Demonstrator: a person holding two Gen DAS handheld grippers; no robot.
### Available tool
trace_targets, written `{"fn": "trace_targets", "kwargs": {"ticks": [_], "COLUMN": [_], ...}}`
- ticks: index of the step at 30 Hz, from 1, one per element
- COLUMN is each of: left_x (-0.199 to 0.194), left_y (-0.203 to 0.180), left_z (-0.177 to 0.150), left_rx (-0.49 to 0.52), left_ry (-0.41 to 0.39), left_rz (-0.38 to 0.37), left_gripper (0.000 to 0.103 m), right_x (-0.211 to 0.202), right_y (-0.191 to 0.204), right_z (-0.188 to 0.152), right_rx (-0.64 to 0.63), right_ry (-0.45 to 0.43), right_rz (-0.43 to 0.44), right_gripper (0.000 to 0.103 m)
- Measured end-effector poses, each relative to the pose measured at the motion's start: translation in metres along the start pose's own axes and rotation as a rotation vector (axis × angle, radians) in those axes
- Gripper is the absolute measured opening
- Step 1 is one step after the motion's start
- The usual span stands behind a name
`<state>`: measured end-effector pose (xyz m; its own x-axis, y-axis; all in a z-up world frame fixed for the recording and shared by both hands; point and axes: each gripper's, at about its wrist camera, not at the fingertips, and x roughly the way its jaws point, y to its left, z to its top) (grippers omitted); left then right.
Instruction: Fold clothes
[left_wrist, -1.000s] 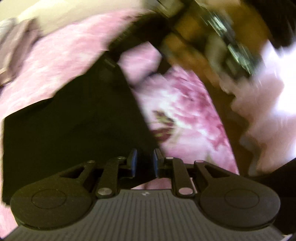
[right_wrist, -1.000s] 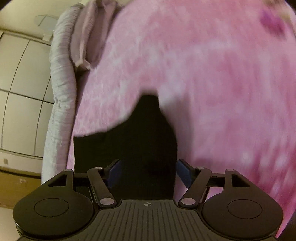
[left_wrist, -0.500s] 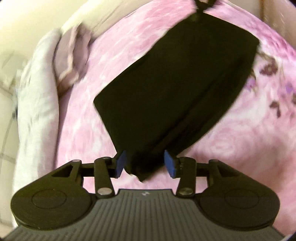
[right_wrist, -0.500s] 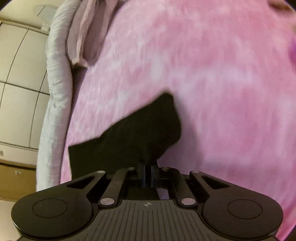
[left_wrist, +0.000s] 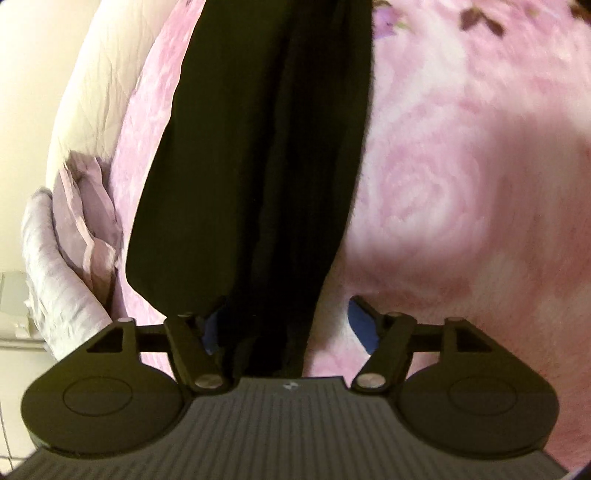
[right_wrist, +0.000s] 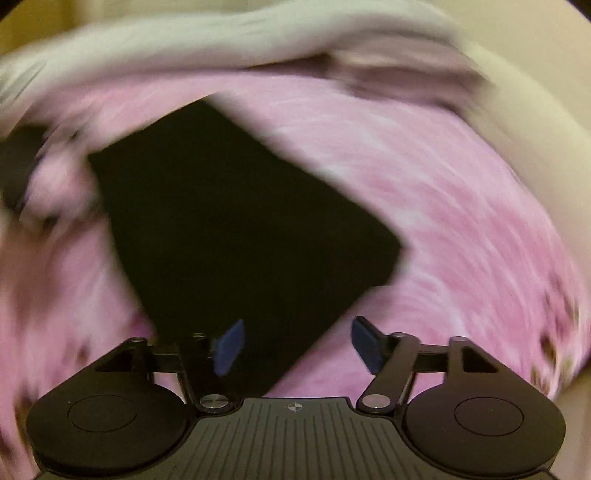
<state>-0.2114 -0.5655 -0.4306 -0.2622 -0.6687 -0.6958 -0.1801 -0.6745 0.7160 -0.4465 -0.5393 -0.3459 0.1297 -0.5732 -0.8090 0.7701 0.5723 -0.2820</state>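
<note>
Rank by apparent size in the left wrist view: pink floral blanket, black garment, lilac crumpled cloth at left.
1. Pink floral blanket, covering the most frame.
2. Black garment, a long band; nearness to the camera may enlarge it.
3. Lilac crumpled cloth, smallest.

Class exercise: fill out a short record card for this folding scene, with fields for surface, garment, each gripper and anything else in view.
surface: pink floral blanket
garment: black garment, lying on the blanket, a long fold line down its middle
left gripper: left gripper, jaws open, straddling the near end of the garment
right gripper: right gripper, jaws open, over the garment's near corner; view motion-blurred
other: crumpled pale lilac bedding at the blanket's edge
</note>
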Motion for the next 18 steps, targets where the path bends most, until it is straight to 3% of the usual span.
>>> {"fn": "trace_targets", "kwargs": {"ticks": [4, 9, 10, 11, 12, 14, 18], "left_x": [0.001, -0.003, -0.006, -0.01, -0.014, -0.019, -0.009], "left_y": [0.0, 0.004, 0.003, 0.002, 0.003, -0.004, -0.002], "left_z": [-0.011, -0.02, -0.018, -0.016, -0.011, -0.001, 0.008], "left_rx": [-0.018, -0.082, -0.076, -0.07, -0.064, -0.032, -0.052], "left_ry": [-0.03, -0.037, -0.048, -0.062, -0.09, -0.125, -0.095], "left_rz": [0.023, 0.033, 0.042, 0.051, 0.06, 0.08, 0.077], "left_gripper": [0.079, 0.079, 0.079, 0.079, 0.081, 0.085, 0.093], "right_x": [0.021, 0.056, 0.058, 0.06, 0.06, 0.053, 0.02], "right_y": [0.078, 0.082, 0.081, 0.079, 0.075, 0.061, 0.036], "right_z": [-0.017, -0.017, -0.015, -0.013, -0.008, 0.004, 0.028], "right_rx": [-0.354, -0.473, -0.501, -0.528, -0.534, -0.486, -0.381], "right_ry": [-0.003, -0.019, -0.011, -0.004, 0.007, 0.029, 0.014], "right_rz": [-0.07, -0.069, -0.065, -0.062, -0.055, -0.025, 0.012], "right_gripper": [0.07, 0.064, 0.06, 0.04, 0.026, 0.018, 0.016]}}
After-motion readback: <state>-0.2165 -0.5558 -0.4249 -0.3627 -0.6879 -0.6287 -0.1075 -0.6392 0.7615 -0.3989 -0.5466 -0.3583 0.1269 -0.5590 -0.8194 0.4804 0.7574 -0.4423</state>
